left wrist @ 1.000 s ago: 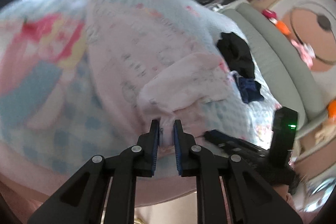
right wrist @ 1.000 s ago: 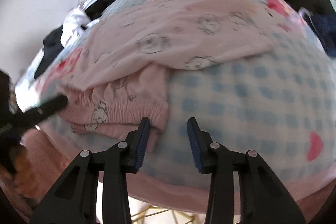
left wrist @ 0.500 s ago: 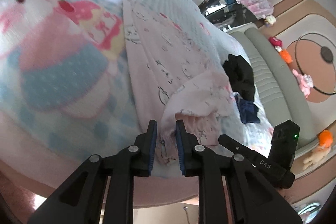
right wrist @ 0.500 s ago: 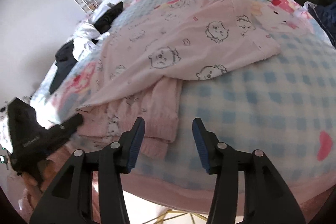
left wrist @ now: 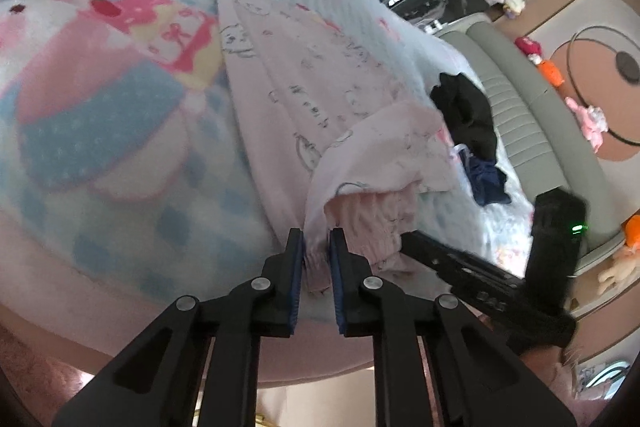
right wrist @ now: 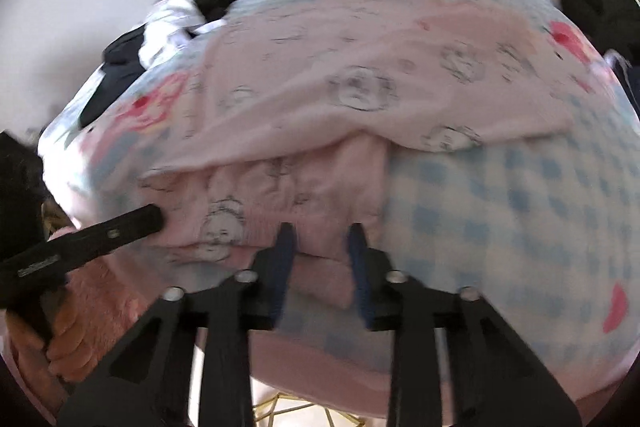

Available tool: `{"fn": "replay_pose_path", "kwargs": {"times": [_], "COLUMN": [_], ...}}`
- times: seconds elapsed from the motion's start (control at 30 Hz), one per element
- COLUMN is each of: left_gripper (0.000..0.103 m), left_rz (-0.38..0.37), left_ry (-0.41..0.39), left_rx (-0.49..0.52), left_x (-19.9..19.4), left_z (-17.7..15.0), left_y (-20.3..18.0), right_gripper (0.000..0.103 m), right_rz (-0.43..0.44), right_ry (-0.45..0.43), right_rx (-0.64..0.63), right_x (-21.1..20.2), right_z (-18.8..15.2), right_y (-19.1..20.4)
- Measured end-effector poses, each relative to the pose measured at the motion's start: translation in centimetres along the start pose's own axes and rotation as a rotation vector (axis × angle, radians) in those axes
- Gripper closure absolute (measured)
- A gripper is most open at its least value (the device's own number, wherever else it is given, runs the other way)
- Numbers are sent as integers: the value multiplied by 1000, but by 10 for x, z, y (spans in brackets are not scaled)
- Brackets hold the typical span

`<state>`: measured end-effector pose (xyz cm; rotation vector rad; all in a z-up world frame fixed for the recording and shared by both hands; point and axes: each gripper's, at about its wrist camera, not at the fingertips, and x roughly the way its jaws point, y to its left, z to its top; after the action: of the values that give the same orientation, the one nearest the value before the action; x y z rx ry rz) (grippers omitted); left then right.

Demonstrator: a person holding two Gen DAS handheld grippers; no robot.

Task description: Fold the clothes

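Tongs grip pink pyjamas [left wrist: 360, 163] on bed [left wrist: 120, 187]: left tongs [left wrist: 316, 259] pinch waistband, right tongs [right wrist: 320, 259] closing around hem, ready to fold

Motion blur smeared the right wrist view; the pink garment [right wrist: 360, 99] hid its own folded-under waistband

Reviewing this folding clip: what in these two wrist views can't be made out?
- Right wrist view: motion blur; whether the right gripper pads already press the pink garment's waistband is unclear, though its jaws have just been closing around it.
- Left wrist view: the cloth edge held by the left gripper is bunched; which part of the garment it is cannot be told.
- Both views: the dark clothes are crumpled, type unreadable.
- The person: only a hand shows, cut by the frame edge.
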<state>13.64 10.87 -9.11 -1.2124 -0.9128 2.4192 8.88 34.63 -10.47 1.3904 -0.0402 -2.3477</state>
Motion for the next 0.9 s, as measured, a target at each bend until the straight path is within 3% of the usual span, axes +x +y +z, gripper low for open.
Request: {"fn": "replay_pose_path", "kwargs": {"times": [0.1,0.23,0.3,0.37,0.57,0.63,0.67,0.7,0.9], "left_gripper": [90,85,68,66,56,61,67,85,88], "left_rz": [-64,-13,-50,-89,-90,-78,-67,-58,-41], "left_ry": [-8,51,67,75,101,109,107,97,76], "left_rx": [-17,-80,-157,-214,-206,-183,-165,-138,-46], "left_x": [-2,10,12,13,29,35,34,32,11], "left_z": [4,4,1,0,2,5,7,9,6], "left_y": [-3,11,28,40,32,25,22,17,-8], "right_gripper": [83,80,63,59,54,64,77,86,92], "right_rz": [-55,33,116,219,246,271,283,300,303], "right_ry": [0,-26,-36,-33,69,61,55,51,7], "right_rx": [35,160,214,262,188,201,206,217,198], "right_x": [-6,-18,-21,-19,29,37,37,34,-2], "right_z": [-4,-6,-3,2,9,10,11,12,15], "right_y": [-20,-46,-56,-64,-48,-49,-50,-52,-46]}}
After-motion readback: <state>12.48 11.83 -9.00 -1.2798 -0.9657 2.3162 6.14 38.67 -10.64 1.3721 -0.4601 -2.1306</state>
